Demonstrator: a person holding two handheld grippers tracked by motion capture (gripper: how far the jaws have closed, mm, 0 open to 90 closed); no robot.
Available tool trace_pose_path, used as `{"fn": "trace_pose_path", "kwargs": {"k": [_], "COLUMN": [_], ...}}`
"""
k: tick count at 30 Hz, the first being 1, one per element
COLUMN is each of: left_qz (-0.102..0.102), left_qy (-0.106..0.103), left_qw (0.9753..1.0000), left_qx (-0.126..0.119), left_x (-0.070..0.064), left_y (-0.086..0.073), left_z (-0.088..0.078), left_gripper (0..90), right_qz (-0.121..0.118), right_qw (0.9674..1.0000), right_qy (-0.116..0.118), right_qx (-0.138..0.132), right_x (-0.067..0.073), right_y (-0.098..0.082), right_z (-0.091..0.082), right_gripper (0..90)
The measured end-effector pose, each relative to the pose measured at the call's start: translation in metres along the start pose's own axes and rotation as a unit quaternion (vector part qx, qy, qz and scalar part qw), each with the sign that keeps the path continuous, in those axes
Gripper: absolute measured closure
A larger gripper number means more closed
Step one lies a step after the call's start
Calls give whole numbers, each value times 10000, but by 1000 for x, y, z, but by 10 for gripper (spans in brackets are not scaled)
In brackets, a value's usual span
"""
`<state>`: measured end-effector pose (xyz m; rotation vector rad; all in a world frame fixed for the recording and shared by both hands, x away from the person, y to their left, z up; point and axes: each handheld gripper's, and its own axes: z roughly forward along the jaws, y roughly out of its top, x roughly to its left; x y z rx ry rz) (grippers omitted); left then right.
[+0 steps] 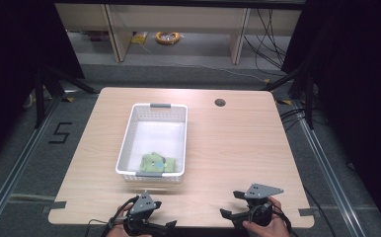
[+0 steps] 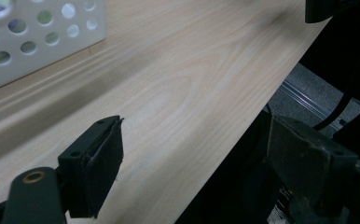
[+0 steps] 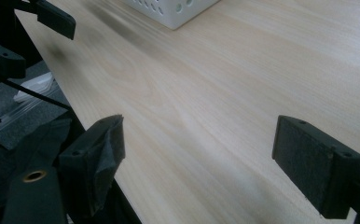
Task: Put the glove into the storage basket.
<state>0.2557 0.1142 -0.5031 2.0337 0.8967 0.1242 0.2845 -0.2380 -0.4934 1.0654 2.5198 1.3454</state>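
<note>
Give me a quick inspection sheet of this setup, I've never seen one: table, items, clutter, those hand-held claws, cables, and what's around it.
Surface: light wooden table, with a round hole near its far edge.
Job's things: white perforated basket left of centre; green folded cloth lies inside at its near end.
Clutter: nothing seen on the tabletop.
Grippers: left gripper and right gripper are both open and empty, held at the near edge of the table.
Cables: black cables run over the floor at the far right; a yellow coil lies under the far bench.
Surroundings: black curtains on both sides, grey floor, a "5" mark at the left.
</note>
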Motion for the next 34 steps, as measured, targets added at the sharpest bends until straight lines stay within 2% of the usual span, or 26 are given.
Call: {"fn": "trace_pose_path", "kwargs": {"k": [2, 3, 4, 5, 6, 7, 8, 9, 10, 11, 12, 13, 14, 15, 16, 18, 20, 21, 26, 27, 28, 29, 32, 33, 34], "left_qz": [63, 109, 109, 145, 93, 259, 259, 107, 139, 362, 348, 279, 345, 354, 352, 345, 293, 399, 414, 291, 183, 353, 288, 254, 254], "left_qy": [-41, 19, 19, 126, 72, 62, 62, 40, -4, 69, 57, 46, 54, 54, 62, 65, 71, 135, 139, 183, 120, 96, 94, 163, 163], "left_qw": [10000, 9999, 9999, 9998, 9999, 9996, 9996, 9999, 9998, 9992, 9993, 9996, 9993, 9992, 9993, 9993, 9995, 9990, 9989, 9993, 9997, 9992, 9995, 9994, 9994], "left_qx": [-38, 47, 47, 16, -17, 22, 22, 75, 144, 131, 150, 97, 151, 150, 139, 138, 89, 161, 168, 116, 96, 148, 133, 168, 168], "left_x": [-2, -4, -4, -5, -6, -6, -6, -7, -7, -6, -6, -7, -6, -6, -6, -5, -7, -5, -4, -6, -6, -4, -4, -3, -3], "left_y": [-1, -3, -3, -4, -4, -5, -5, -5, -4, -5, -5, -5, -5, -5, -5, -5, -5, -5, -5, -5, -6, -5, -5, -5, -5], "left_z": [-1, -1, -1, 0, 1, 1, 1, 1, 1, 2, 2, 3, 2, 2, 2, 2, 3, 3, 2, 4, 4, 2, 3, 3, 3], "left_gripper": [182, 182, 182, 181, 182, 181, 182, 182, 182, 182, 182, 182, 182, 182, 182, 182, 182, 182, 182, 182, 182, 182, 182, 182, 182], "right_qz": [-36, -82, -82, -132, 12, -244, -244, -55, -247, -290, -290, -313, -314, -314, -272, -279, -270, -272, -291, -307, -292, -278, -285, -305, -305], "right_qw": [10000, 9998, 9998, 9997, 9994, 9992, 9992, 9994, 9991, 9990, 9990, 9991, 9990, 9990, 9989, 9989, 9988, 9988, 9989, 9988, 9989, 9989, 9989, 9989, 9989], "right_qy": [-83, -177, -177, -195, -252, -279, -279, -213, -258, -236, -236, -131, -89, -89, -272, -237, -305, -261, -228, -289, -237, -242, -231, -130, -130], "right_qx": [31, 88, 88, 100, 222, 148, 148, 265, 244, 245, 245, 244, 298, 298, 275, 276, 256, 303, 278, 259, 281, 281, 280, 335, 335], "right_x": [1, 2, 2, 4, 8, 6, 6, 10, 8, 9, 9, 8, 8, 8, 10, 9, 9, 8, 8, 8, 8, 8, 8, 6, 6], "right_y": [-2, -4, -4, -6, -7, -8, -8, -9, -9, -10, -10, -10, -10, -10, -10, -10, -11, -10, -10, -10, -10, -10, -10, -10, -10], "right_z": [-1, -3, -3, -2, -4, -2, -2, -3, -2, -1, -1, 0, 0, 0, -1, 0, 0, 0, 0, 0, 1, 0, 1, 1, 1], "right_gripper": [178, 178, 178, 178, 178, 178, 178, 178, 177, 177, 177, 176, 176, 176, 176, 176, 175, 175, 175, 175, 175, 175, 175, 175, 175]}}
